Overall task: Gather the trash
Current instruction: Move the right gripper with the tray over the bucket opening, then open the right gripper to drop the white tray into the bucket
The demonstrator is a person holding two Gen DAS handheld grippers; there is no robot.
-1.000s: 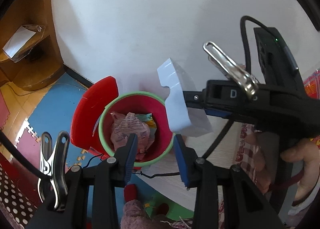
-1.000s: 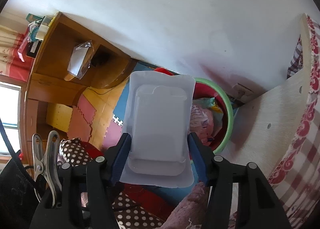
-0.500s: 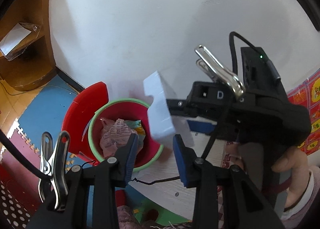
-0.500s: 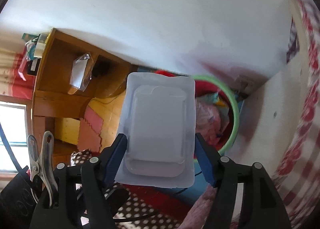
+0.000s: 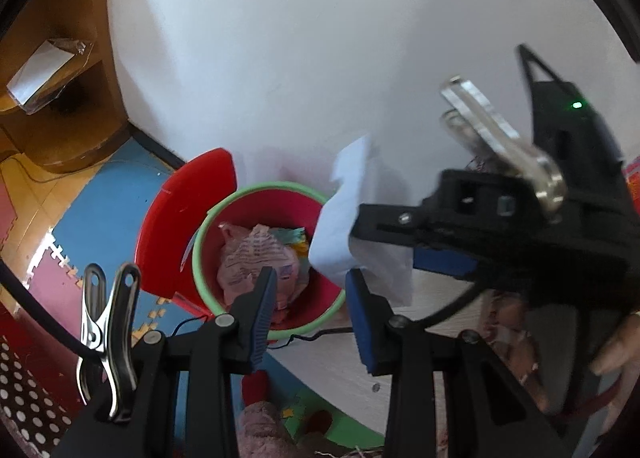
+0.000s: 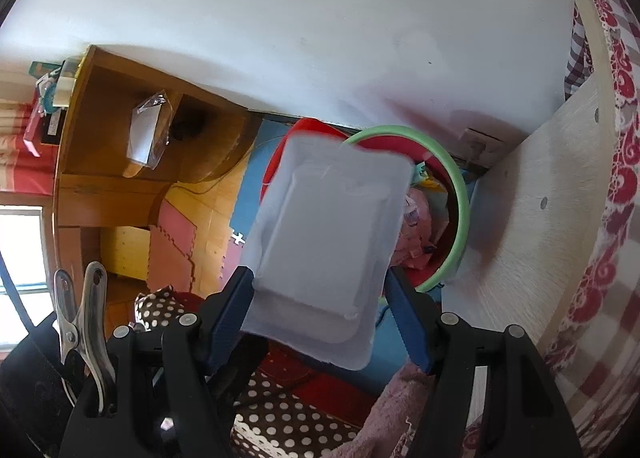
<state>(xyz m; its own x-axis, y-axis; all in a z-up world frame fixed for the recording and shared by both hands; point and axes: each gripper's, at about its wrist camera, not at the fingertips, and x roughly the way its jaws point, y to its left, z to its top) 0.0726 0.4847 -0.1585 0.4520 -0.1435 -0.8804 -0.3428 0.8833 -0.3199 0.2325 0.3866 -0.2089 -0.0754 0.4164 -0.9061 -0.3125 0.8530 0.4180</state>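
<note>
White wall and foam floor mats back the left wrist view: the left tool [image 5: 308, 294] hangs spread and empty over the red bin [image 5: 268, 254], just off the table's edge [image 5: 340, 358]. Right wrist view: the right tool [image 6: 320, 310] is spread around a white tray [image 6: 328, 234], its right pad clear of it, above the bin's rim.

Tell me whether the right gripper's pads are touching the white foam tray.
Cannot tell. In the right wrist view the white foam tray sits tilted between the right gripper's blue pads, its edges meeting both, but motion blur hides whether they press.
</note>
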